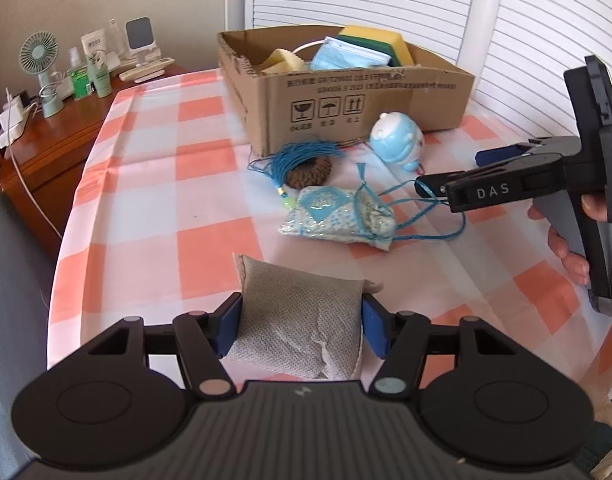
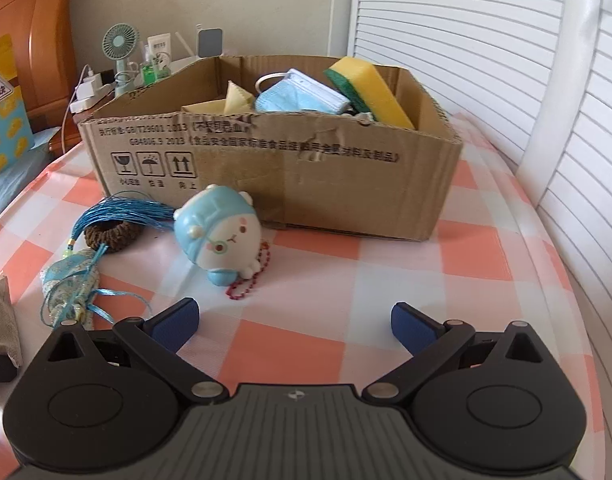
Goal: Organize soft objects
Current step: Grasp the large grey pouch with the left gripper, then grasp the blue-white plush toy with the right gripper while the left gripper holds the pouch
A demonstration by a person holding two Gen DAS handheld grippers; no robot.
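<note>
Checked cloth (image 2: 386, 280) covers table; cardboard box (image 2: 346, 184) before louvred doors (image 2: 466, 40).

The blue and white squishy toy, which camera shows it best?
The right wrist view: the squishy toy lies close ahead of the open right gripper, face and red bead chain clear. The left wrist view shows it smaller, facing away, beside the cardboard box.
</note>
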